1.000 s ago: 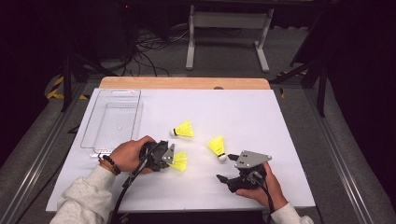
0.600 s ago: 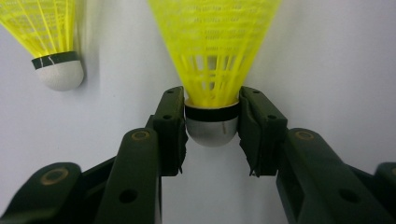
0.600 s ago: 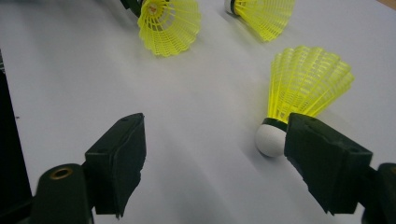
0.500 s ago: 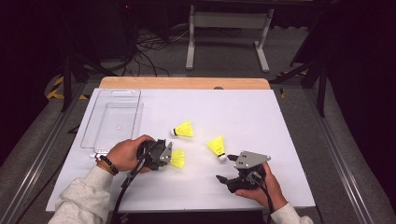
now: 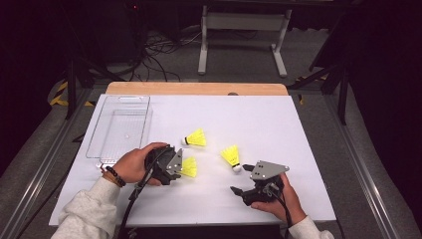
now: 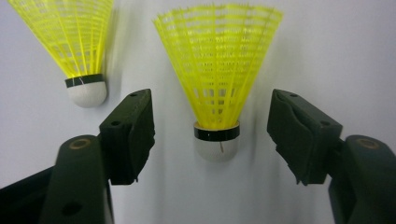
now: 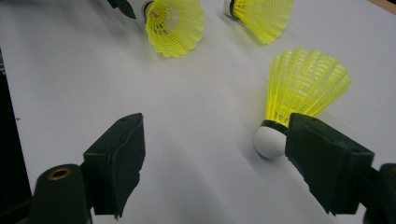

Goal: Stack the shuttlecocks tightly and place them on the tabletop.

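Three yellow shuttlecocks lie on the white table [image 5: 278, 129]. The nearest one [image 5: 189, 167] [image 6: 217, 84] lies with its white cork between the jaws of my left gripper [image 5: 179, 167] [image 6: 212, 121], which stand open on either side and do not touch it. A second shuttlecock [image 5: 195, 138] [image 6: 74, 42] lies just beyond it. The third shuttlecock [image 5: 231, 157] [image 7: 303, 88] rests with its cork beside the right jaw of my right gripper [image 5: 240, 179] [image 7: 219, 144], which is open and holds nothing.
A clear plastic tray [image 5: 119, 129] stands at the back left of the table, with nothing in it. A wooden strip [image 5: 196, 88] runs along the far edge. Cables and a metal stand [image 5: 244, 40] are on the floor beyond.
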Demonstrator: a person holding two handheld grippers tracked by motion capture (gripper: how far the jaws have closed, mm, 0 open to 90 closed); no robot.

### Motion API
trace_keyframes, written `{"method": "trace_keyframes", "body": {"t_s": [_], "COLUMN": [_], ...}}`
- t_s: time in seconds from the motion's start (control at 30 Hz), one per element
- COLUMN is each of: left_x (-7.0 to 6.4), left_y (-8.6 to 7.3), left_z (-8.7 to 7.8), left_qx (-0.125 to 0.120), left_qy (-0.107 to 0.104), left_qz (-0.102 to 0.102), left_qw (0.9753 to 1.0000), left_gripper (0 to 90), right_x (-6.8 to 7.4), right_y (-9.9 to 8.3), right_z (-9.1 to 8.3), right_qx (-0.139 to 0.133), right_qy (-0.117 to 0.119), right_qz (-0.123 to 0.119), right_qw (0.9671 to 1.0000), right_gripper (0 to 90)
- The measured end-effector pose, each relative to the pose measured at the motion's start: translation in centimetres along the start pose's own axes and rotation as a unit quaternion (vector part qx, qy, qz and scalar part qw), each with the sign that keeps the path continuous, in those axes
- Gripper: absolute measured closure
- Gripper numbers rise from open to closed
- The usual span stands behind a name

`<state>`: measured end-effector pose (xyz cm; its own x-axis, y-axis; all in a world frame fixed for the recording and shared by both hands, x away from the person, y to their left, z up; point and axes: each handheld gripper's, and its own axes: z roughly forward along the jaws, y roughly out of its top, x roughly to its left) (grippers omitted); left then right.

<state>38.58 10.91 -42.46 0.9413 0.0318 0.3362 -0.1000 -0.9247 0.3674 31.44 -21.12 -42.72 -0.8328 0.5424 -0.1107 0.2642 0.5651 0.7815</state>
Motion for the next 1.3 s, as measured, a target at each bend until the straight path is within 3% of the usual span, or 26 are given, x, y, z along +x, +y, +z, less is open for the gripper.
{"method": "trace_keyframes", "body": {"t_s": [0.17, 0.3, 0.43, 0.5, 0.57, 0.67, 0.93, 1.1, 1.13, 1.17, 1.3], "left_x": [-0.1, -0.3, -0.5, -0.5, -0.6, -0.7, -1.0, -1.4, -1.6, -1.6, -2.2], "left_y": [0.0, -0.2, -0.6, -0.7, -1.0, -1.2, -2.2, -3.2, -3.5, -3.5, -4.9], "left_z": [-0.6, -1.3, -2.0, -2.2, -2.7, -3.0, -4.2, -5.2, -5.4, -5.4, -6.3], "left_qx": [-0.034, -0.063, -0.1, -0.106, -0.127, -0.138, -0.184, -0.208, -0.216, -0.216, -0.237], "left_qy": [0.002, 0.009, 0.02, 0.019, 0.029, 0.037, 0.065, 0.091, 0.098, 0.098, 0.114], "left_qz": [-0.018, -0.035, -0.05, -0.051, -0.06, -0.062, -0.089, -0.105, -0.109, -0.109, -0.126], "left_qw": [0.9993, 0.9974, 0.9935, 0.9929, 0.9897, 0.9879, 0.9766, 0.9682, 0.9653, 0.9653, 0.9565], "left_gripper": [24.0, 19.8, 17.6, 16.4, 16.3, 15.5, 13.5, 12.7, 12.6, 13.2, 13.1], "right_x": [0.0, 0.0, 0.0, 0.0, 0.0, 0.0, -0.1, -0.1, -0.1, -0.1, -0.1], "right_y": [0.0, 0.1, 0.1, 0.1, 0.1, 0.1, 0.2, 0.1, 0.1, 0.1, 0.1], "right_z": [0.0, -0.1, -0.1, -0.2, -0.2, -0.2, -0.3, -0.4, -0.4, -0.4, -0.6], "right_qx": [-0.002, -0.004, -0.006, -0.007, -0.007, -0.007, -0.015, -0.018, -0.02, -0.02, -0.027], "right_qy": [-0.004, -0.006, -0.009, -0.01, -0.012, -0.015, -0.026, -0.036, -0.037, -0.037, -0.049], "right_qz": [0.001, 0.0, -0.002, -0.002, -0.002, -0.003, -0.002, -0.004, -0.004, -0.004, -0.004], "right_qw": [1.0, 1.0, 0.9999, 0.9999, 0.9999, 0.9999, 0.9996, 0.9992, 0.9991, 0.9991, 0.9984], "right_gripper": [21.0, 21.0, 20.9, 20.9, 20.9, 20.9, 21.0, 21.0, 21.0, 21.0, 21.6]}}
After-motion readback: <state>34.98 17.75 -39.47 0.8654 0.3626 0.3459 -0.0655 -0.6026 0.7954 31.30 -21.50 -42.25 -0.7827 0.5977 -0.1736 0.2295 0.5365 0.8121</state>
